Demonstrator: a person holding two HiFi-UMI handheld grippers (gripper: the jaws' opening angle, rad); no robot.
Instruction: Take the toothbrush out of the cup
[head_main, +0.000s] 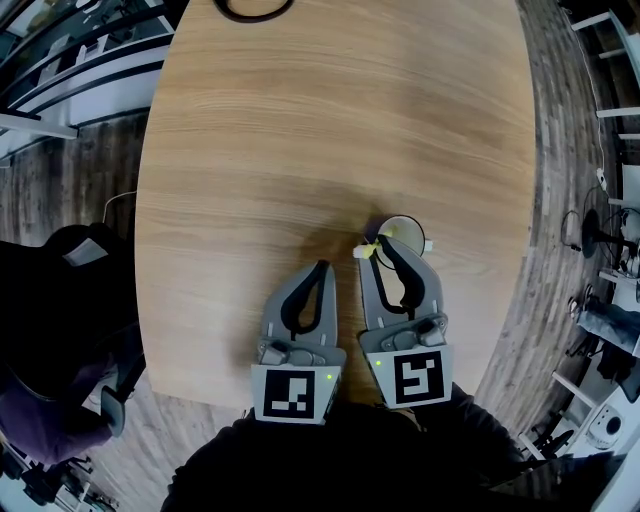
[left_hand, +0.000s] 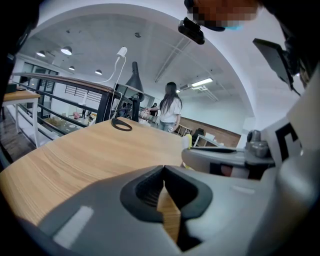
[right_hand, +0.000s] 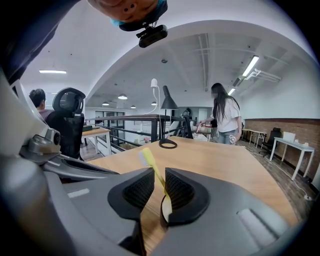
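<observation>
Nothing is lifted yet: your right hand-held gripper (right_hand: 159, 176) brackets the toothbrush (right_hand: 148, 159), jaws narrowly spread, not pinching. The toothbrush stands in the cup (head_main: 405, 228) on the worktop (head_main: 330, 120). Your left hand-held gripper (left_hand: 164, 170) is pressed together, empty. Clamping and lifting remain.

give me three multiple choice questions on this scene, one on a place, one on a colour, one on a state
1. Where is the toothbrush?
A lying on the floor
B between the jaws of the right tool
C inside a drawer

2. What colour is the toothbrush handle?
A yellow
B red
C black

3. How do the jaws of the left tool stand?
A wide apart
B clamped on a pen
C together, nothing between them

Answers:
1 B: the right gripper view shows the handle rising between those jaws.
2 A: the handle shows yellow in that view.
3 C: in the left gripper view the tips meet and hold nothing.
</observation>
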